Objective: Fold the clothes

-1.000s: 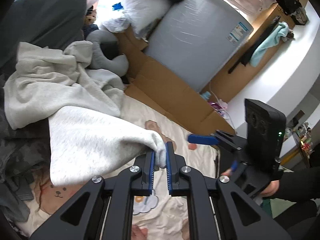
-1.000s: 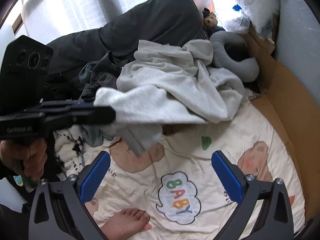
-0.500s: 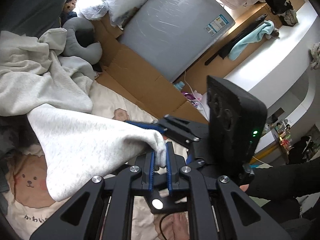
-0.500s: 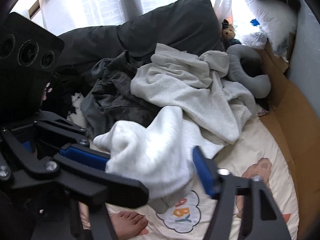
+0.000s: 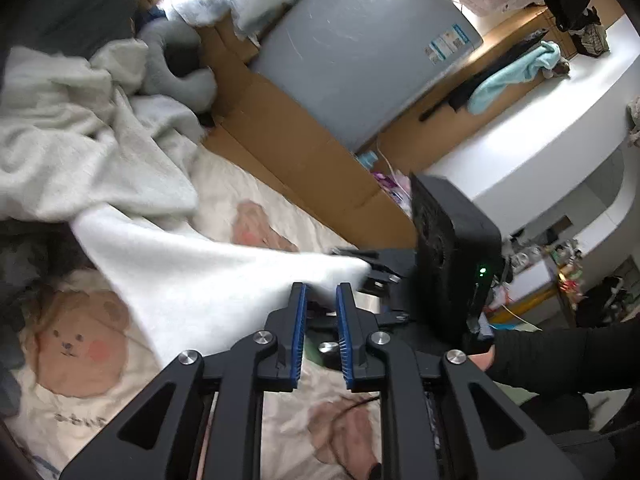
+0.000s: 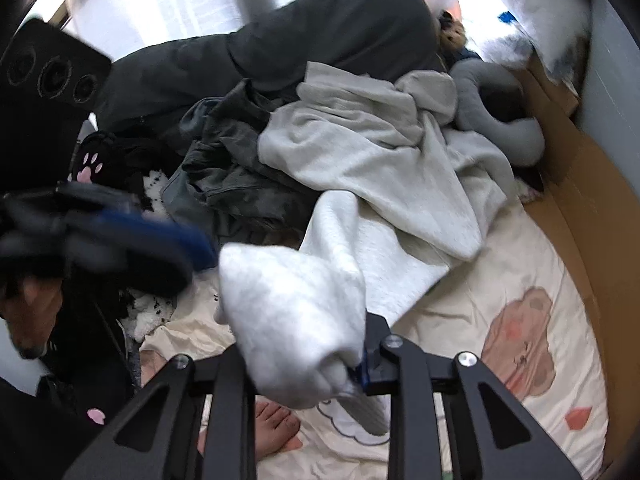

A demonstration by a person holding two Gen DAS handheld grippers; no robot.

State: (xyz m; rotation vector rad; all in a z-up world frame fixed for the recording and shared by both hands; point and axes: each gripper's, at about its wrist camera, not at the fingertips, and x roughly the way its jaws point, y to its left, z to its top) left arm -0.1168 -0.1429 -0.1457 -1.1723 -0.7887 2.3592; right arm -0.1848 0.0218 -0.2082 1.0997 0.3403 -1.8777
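Grey sweatshirt [image 6: 296, 320] is bunched in the clenched right gripper [image 6: 320, 364], just closed; the left gripper [image 5: 321, 312], just opening, has released it; "BABY" is hidden.

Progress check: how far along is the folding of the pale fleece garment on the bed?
Done: nothing looks folded; the pale grey fleece garment lies crumpled on the cream bear-print sheet. In hand: the right gripper, its jaws having just been closing, grips its bunched end; the left gripper has just been opening its jaws, cloth at its tips. Left: spreading and folding it, then the dark grey clothes behind.
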